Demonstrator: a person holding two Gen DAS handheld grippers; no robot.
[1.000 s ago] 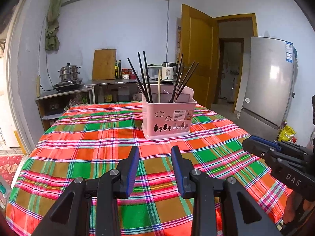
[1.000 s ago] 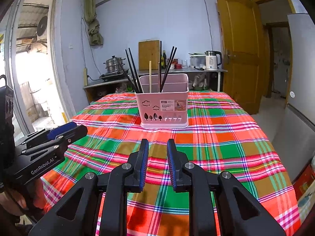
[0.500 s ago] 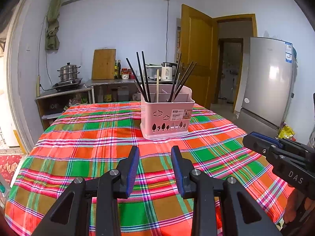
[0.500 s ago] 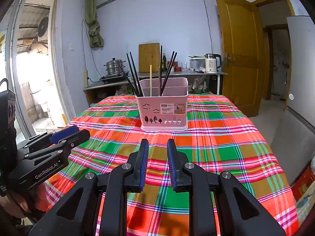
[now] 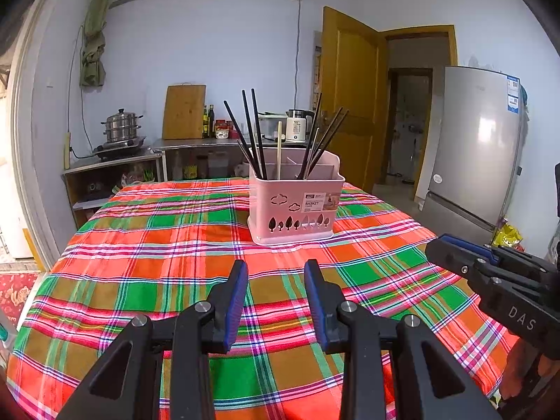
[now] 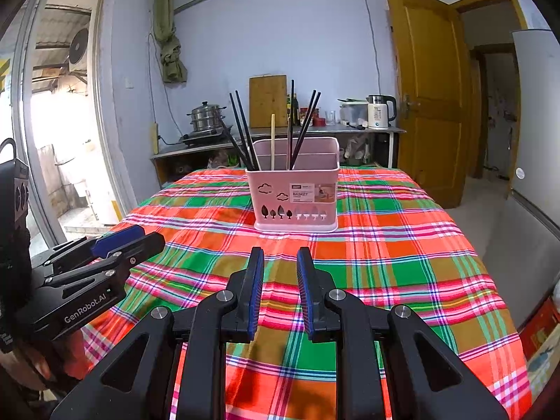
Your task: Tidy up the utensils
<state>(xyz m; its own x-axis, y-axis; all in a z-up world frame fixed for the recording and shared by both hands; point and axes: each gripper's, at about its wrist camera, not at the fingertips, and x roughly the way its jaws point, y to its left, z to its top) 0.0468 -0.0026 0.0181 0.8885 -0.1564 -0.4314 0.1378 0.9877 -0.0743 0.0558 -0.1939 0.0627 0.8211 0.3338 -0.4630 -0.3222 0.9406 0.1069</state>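
A pink basket stands on the plaid-covered counter, toward its far side, holding dark chopsticks and one pale one, all upright or leaning and spread over several compartments. Both hand-held grippers hover near the counter's near edge, well short of the basket: the left hand-held gripper and the right hand-held gripper each have jaws apart with nothing between them. The chopsticks look light, stiff and thin, probably slippery; taking one by its upper shaft, above the rim, seems best.
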